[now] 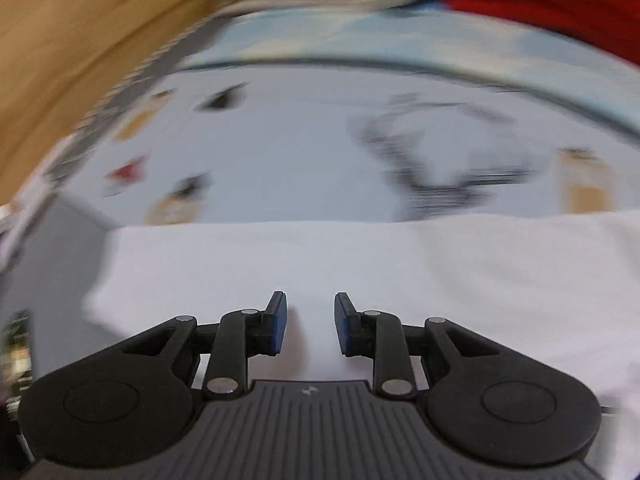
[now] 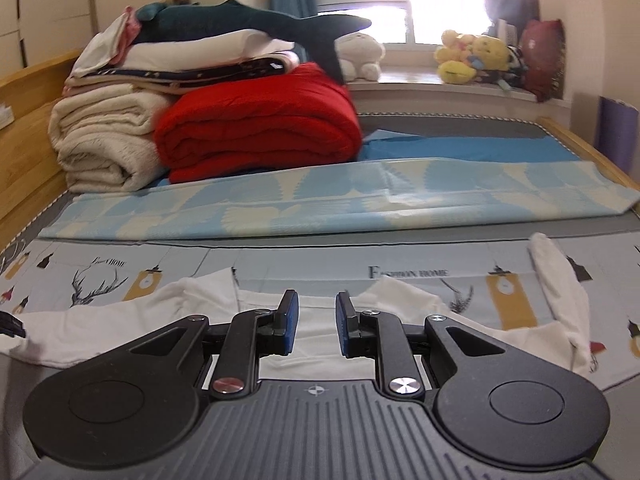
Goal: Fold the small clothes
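Observation:
A small white garment lies spread across the printed bed sheet, with one sleeve turned up at the right. My right gripper hovers over its middle near the collar, jaws a little apart, and nothing is pinched between the blue pads. The left wrist view is motion-blurred. There the same white garment fills the lower half, its far edge straight against the sheet. My left gripper is above the cloth with a clear gap between its pads and holds nothing.
A folded red blanket and a rolled beige blanket are stacked at the back left, under pillows and a plush shark. A light blue patterned cloth lies across the bed behind the garment. The wooden bed frame runs along the left.

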The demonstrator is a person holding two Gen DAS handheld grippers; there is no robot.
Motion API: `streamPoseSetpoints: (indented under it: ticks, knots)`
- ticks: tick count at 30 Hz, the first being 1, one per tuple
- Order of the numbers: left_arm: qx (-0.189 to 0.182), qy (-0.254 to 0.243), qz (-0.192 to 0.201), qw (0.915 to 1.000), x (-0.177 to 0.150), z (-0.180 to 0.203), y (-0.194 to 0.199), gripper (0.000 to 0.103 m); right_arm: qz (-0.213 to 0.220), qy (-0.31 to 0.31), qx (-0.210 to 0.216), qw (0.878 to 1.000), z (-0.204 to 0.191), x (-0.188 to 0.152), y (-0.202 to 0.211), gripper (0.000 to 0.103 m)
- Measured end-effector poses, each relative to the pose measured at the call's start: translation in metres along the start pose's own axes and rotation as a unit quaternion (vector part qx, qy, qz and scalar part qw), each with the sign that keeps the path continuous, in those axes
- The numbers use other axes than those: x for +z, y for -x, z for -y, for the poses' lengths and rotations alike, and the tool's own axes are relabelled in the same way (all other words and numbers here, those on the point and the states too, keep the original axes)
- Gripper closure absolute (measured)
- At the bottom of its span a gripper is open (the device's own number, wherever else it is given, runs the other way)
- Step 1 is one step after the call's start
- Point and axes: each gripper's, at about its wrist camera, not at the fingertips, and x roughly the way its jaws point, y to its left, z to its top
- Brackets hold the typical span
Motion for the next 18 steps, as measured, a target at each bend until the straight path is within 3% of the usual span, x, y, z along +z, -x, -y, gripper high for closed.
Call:
streamPoseSetpoints:
  ticks: [5, 7, 9, 10, 13, 15, 18]
  knots:
    - [-0.105, -0.08, 0.052, 0.9898, -0.017, 0.066, 0.032, 0.074, 0.011, -0.001, -0.002, 1.0, 0.01, -0.002, 0.014, 0.081]
    - [-0.133, -0.114, 0.048, 0.9834, -0.027, 0.088, 0.033, 0.073, 0.015, -0.002, -0.004, 1.0, 0.016, -0.003, 0.02, 0.081]
    - [-0.083, -0.158, -0.006, 0.9839, -0.042, 0.107, 0.016, 0.067, 0.018, -0.006, -0.01, 1.0, 0.026, -0.004, 0.025, 0.081]
    - [-0.072, -0.161, 0.011, 0.9842, -0.045, 0.109, 0.019, 0.064, 0.019, -0.01, -0.013, 1.0, 0.032, -0.004, 0.028, 0.081]
    - [-0.023, -0.176, -0.006, 0.9841, -0.038, 0.123, 0.033, 0.064, 0.027, -0.024, -0.029, 0.999, 0.053, -0.003, 0.036, 0.081]
    - [-0.034, -0.158, 0.004, 0.9868, -0.029, 0.125, 0.057, 0.064, 0.033, -0.039, -0.043, 0.998, 0.07, -0.002, 0.041, 0.078]
    - [-0.08, -0.137, 0.027, 0.987, -0.017, 0.126, 0.105, 0.064, 0.049, -0.059, -0.07, 0.995, 0.096, 0.002, 0.05, 0.075]
